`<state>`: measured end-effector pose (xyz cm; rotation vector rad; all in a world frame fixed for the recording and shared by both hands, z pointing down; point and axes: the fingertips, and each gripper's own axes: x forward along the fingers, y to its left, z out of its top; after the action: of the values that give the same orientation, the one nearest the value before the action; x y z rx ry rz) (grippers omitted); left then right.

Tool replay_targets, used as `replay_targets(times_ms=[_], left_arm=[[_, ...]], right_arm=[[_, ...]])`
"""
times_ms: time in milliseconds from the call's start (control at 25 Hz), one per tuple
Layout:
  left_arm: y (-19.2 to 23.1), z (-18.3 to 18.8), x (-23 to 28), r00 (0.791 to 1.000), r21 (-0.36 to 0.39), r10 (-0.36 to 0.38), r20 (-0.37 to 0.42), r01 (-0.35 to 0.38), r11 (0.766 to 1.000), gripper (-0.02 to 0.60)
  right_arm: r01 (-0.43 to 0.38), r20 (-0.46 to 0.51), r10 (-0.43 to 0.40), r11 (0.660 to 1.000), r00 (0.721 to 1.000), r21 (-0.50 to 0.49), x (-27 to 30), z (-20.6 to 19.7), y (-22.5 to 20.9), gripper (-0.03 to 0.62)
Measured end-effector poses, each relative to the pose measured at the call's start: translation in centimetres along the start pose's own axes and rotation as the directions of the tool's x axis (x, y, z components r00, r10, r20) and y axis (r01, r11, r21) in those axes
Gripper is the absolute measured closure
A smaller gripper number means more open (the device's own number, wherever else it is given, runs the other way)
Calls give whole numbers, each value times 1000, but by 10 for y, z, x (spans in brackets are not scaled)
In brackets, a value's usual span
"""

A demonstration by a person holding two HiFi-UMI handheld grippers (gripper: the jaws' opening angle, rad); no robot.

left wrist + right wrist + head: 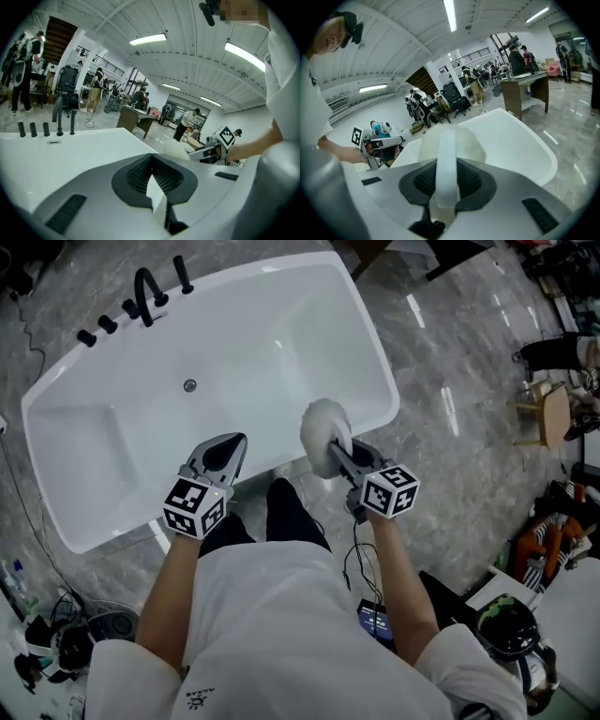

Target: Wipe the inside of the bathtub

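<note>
The white bathtub (309,324) lies below me with a drain (190,385) in its floor. My right gripper (337,452) is shut on the white handle (446,159) of a fluffy white brush (323,427), and the brush head (468,140) is held above the tub's near rim. To its left, my left gripper (236,442) hovers over the same rim, shut and holding nothing. In the left gripper view the jaws (151,161) meet over the tub's rim (70,154), with the right gripper (206,151) off to the side. The left gripper (386,143) also shows in the right gripper view.
Black taps (145,294) stand on the tub's far left corner. Marble floor surrounds the tub. A wooden stool (553,416) stands at the right, and a helmet (508,626) and cables (56,634) lie near my feet. Other people and a desk (525,89) are in the room.
</note>
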<state>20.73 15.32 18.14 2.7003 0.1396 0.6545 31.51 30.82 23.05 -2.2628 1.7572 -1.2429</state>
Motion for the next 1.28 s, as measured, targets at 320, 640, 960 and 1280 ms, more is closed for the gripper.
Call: replay_targets(times_ms=[320,640,960,1280], left_arm=[[-10,-33,60,992,-9,-89,-94,88,996,574],[-19,-53,135,983,-8,-98,-154,98,995,574],[-25,-80,196,975,-44,-105,-195,98,994,574],[-31,-100,249,966,-46,-106,-234,98,994,574]], right_arm=[[31,-123,-35,999,992,-32,14,-28,-58,502],[50,-241,-69,995,968,-81,19,-43,-152,502],[41,-375,-102,985,922,-165,35,-70,-217,502],[9,-567,-132,977,813,-215,59,-91,-283,502]])
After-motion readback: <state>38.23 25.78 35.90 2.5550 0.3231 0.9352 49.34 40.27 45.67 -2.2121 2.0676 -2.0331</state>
